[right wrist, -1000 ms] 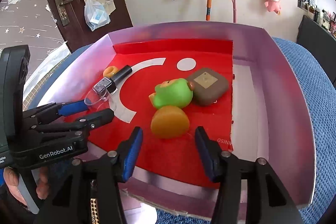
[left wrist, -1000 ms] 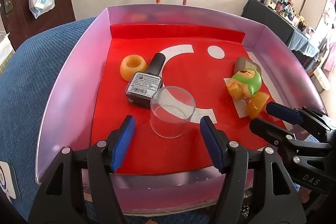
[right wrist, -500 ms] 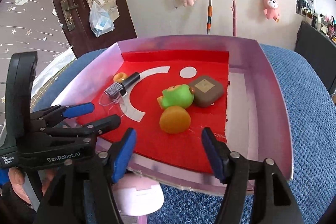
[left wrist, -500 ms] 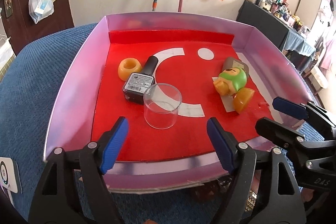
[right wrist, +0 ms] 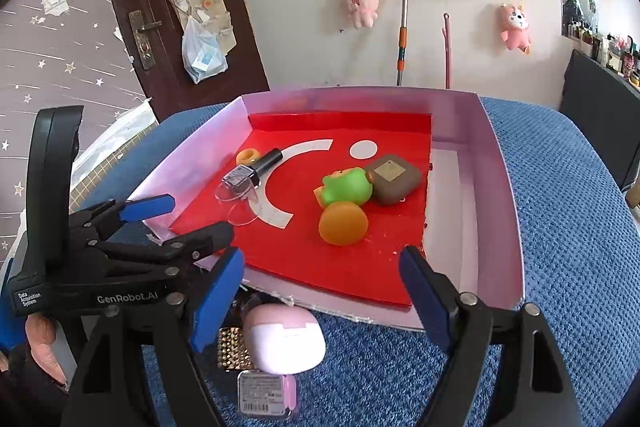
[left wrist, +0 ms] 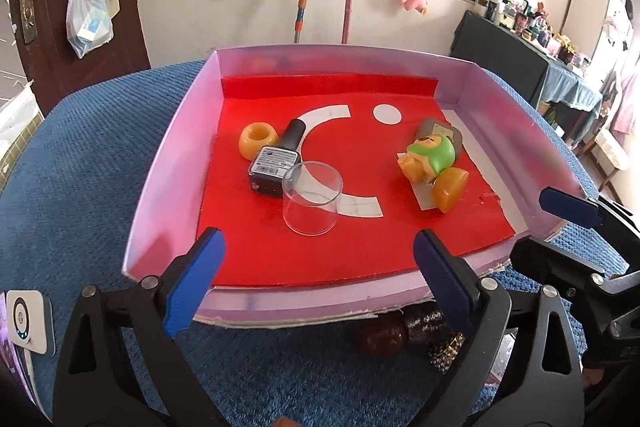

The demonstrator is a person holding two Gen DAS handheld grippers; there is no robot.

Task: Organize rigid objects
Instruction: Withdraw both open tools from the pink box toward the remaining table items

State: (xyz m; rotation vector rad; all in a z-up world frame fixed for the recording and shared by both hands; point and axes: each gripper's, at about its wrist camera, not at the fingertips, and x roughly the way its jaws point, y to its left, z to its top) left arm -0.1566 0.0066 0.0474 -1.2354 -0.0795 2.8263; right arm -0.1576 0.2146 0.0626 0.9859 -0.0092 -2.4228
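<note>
pink earbud case (right wrist: 284,345) below tray (right wrist: 500,195); both grippers' jaws opening, nothing between

- The pink box (left wrist: 168,163) has raised walls on the left, far and right sides; its near edge at the bottom of the frame is low.
- In the left wrist view, bare red floor (left wrist: 320,255) spans the lower middle of the box.
- A clear cup (left wrist: 312,203) stands centre frame, touching the dark bottle (left wrist: 276,167); an orange ring (left wrist: 258,139) lies just beside the bottle, crowding centre left.
- A green toy (right wrist: 346,187), an orange piece (right wrist: 342,223) and a brown case (right wrist: 394,179) cluster centre right.
- The white strip (right wrist: 464,227) along the right wall is bare.
- A pink case (right wrist: 284,339) lies on the blue cloth (right wrist: 560,227) at lower centre, before the box.
</note>
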